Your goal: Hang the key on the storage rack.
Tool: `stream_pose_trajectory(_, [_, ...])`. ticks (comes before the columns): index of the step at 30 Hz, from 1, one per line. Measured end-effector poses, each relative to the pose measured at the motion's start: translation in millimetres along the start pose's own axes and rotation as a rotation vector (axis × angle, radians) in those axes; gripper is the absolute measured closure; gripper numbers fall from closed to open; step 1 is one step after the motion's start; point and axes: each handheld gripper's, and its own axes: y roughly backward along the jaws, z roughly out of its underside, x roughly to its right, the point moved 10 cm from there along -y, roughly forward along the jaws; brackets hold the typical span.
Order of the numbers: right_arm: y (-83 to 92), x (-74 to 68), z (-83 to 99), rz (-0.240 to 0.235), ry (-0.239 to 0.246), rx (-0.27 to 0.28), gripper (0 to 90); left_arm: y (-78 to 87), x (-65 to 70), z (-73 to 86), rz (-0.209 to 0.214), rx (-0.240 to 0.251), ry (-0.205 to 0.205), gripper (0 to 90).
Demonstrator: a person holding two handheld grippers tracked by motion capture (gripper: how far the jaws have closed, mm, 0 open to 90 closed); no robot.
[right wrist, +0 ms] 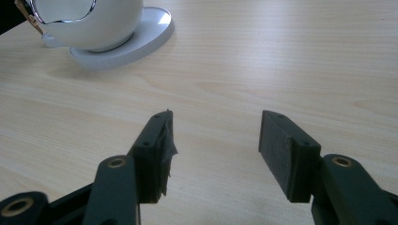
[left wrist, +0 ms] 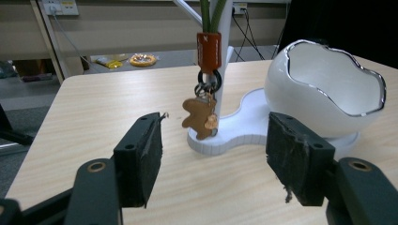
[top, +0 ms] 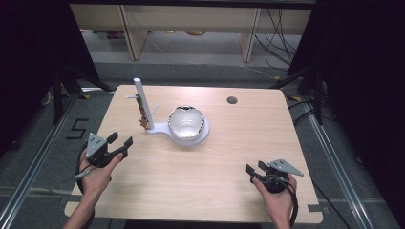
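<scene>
A white stand (top: 160,129) sits mid-table with an upright post (top: 142,98) and a white egg-shaped bowl (top: 186,121) with a silver rim. From the post hangs a keychain with an orange tag (left wrist: 208,49), rings and a brown gingerbread-man charm (left wrist: 199,117); the charm (top: 143,121) rests by the post's foot. My left gripper (top: 119,141) is open, empty, a short way left of the stand; the left gripper view shows the charm beyond its jaws (left wrist: 213,159). My right gripper (top: 255,168) stands open and empty near the table's front right, over bare wood (right wrist: 216,154).
The wooden table (top: 215,157) has a round cable hole (top: 232,100) at its back right. Beyond it stand pale shelving legs (top: 131,33) and loose cables (top: 282,33) on the floor. Black frames flank both sides.
</scene>
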Motion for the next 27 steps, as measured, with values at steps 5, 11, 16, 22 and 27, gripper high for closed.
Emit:
stream_pose_trajectory(5, [-1.1,2.0,-1.8,-0.004,0.010,0.018,46.2,7.7,1.3,20.3,-0.003,-0.013,0.008,35.7])
stream_pose_trajectory(11, [0.0,2.1,-0.3,0.004,0.014,0.003,46.2,13.6,1.3,48.0,-0.008,-0.046,0.011,35.5])
stream_pose_trajectory(16, [-1.1,-0.4,-0.3,-0.002,0.002,0.012,46.2,17.9,0.3,53.1,-0.023,-0.023,-0.001,35.2])
stream_pose_trajectory(22, [-2.5,0.3,2.2,-0.003,0.024,-0.004,46.2,20.9,0.8,50.9,-0.039,0.013,-0.017,35.2])
stream_pose_trajectory(27, [-2.5,-0.6,1.9,-0.011,0.016,-0.003,46.1,20.7,0.1,51.3,-0.044,0.006,-0.018,35.2])
